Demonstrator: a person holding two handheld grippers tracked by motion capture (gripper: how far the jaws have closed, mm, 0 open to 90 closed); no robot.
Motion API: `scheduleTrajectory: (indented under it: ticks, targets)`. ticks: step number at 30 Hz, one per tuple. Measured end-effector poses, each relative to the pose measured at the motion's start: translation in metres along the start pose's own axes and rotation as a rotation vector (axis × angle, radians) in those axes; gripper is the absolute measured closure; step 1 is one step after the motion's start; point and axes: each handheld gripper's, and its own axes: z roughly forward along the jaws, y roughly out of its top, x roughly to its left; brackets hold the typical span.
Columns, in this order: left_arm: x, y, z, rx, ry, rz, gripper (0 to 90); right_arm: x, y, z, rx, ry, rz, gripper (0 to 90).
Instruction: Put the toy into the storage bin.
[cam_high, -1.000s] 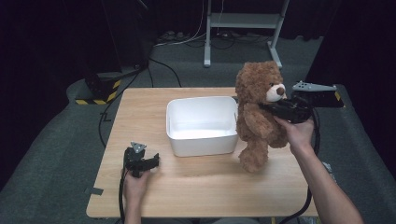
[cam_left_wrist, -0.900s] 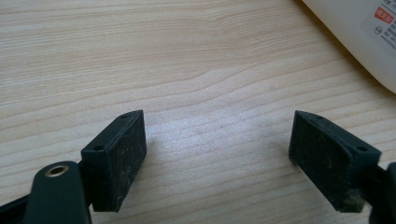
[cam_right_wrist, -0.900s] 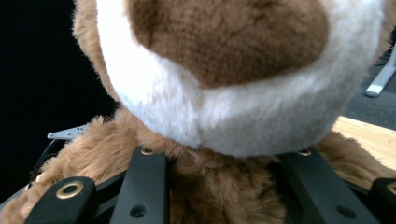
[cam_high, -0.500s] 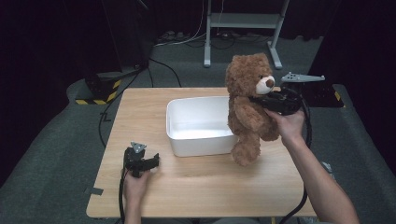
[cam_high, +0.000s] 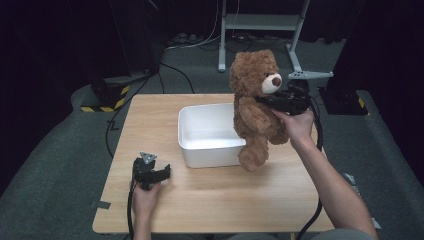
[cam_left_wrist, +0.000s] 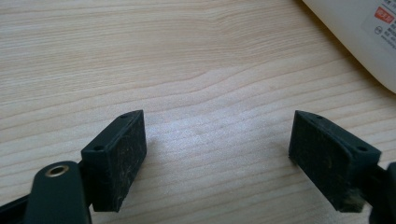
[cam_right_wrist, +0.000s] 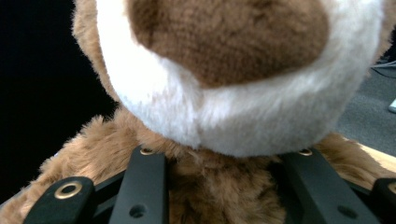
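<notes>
At the right side of the table, the right gripper (cam_high: 274, 101) is clamped on the neck of a brown teddy bear (cam_high: 256, 107), its two black jaws sunk into the fur just under the white muzzle, as the right gripper view shows. Held upright and clear of the wooden table (cam_high: 150, 115), the bear hangs at the right edge of the white plastic bin (cam_high: 200, 142), one foot dangling in front of the bin's near right corner. The job appears about half done: the toy is lifted, but it is not yet over the bin's middle, and lowering and release are left. Across the table, at the near left, the left gripper (cam_high: 162, 171) rests in the person's hand with jaws spread wide and nothing between them; the left gripper view shows bare wood grain and a corner of the bin. How deep the right jaws bite is hard to judge, since fur hides their tips. The bear's body covers the bin's right wall, and whether the toy touches the rim cannot be told.
</notes>
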Motion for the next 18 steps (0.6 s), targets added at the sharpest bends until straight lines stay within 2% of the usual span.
scheduleTrajectory:
  ticks: [4, 12, 18]
  targets:
    - [0.000, 0.000, 0.000, 0.000, 0.000, 0.000, 19.0, 0.000, 0.002, 0.008, 0.001, 0.007, 0.007, 64.8]
    - [0.000, 0.000, 0.000, 0.000, 0.000, -0.001, 19.0, 0.004, 0.010, 0.020, 0.002, 0.020, -0.008, 64.8]
    - [0.000, 0.000, 0.000, -0.005, -0.002, -0.001, 19.0, 0.003, 0.014, 0.028, -0.008, 0.016, -0.003, 64.7]
